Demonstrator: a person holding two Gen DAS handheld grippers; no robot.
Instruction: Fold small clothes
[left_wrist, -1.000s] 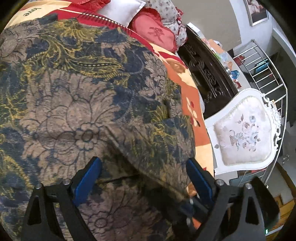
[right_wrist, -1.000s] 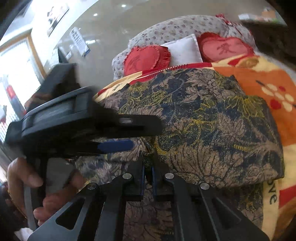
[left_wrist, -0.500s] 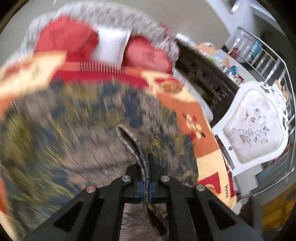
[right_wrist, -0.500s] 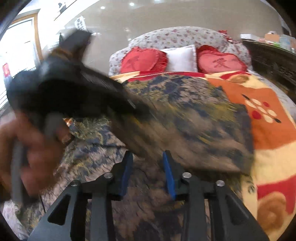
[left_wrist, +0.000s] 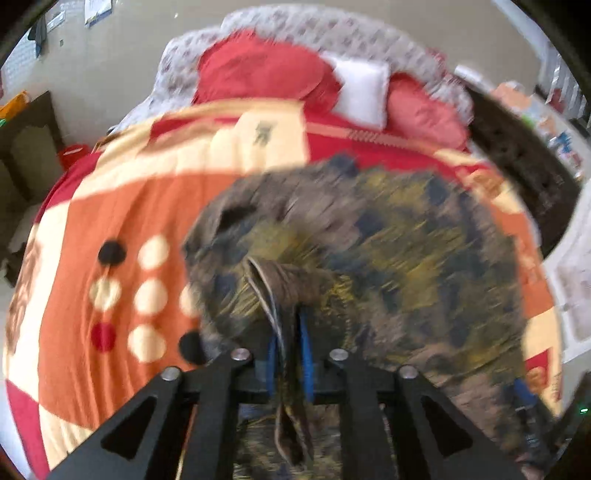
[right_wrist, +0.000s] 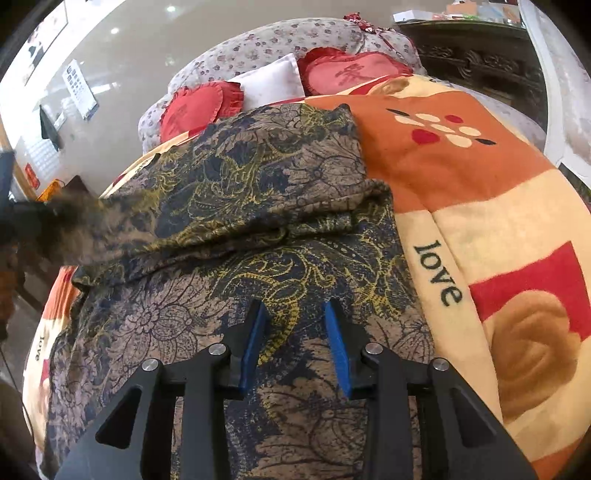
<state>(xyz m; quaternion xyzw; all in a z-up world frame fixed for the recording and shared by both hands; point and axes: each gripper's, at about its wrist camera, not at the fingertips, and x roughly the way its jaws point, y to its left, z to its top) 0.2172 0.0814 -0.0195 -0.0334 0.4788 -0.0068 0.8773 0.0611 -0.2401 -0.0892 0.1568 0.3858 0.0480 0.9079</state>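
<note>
In the left wrist view, the left gripper (left_wrist: 290, 354) holds a bunched edge of the patterned garment (left_wrist: 388, 266) between its blue pads (left_wrist: 272, 354), the jaws narrow and opening slightly around the gathered cloth, which rises off the orange and cream blanket (left_wrist: 110, 229) covering the bed; the picture is blurred, so the fold line itself cannot be read, and red heart pillows (left_wrist: 258, 74) flank a white cushion (left_wrist: 362, 92) at the far end. In the right wrist view, the right gripper (right_wrist: 295, 332) hovers with its jaws partly open and nothing between them, low over the near part of the same garment (right_wrist: 207, 325), where one layer already lies doubled across the far half and a lifted, blurred corner trails off at the left edge. The step in hand appears to be carrying a gripped edge across to make a fold. The next move likely calls for laying that edge down squarely on the lower layer, then letting go without dragging it askew.
</note>
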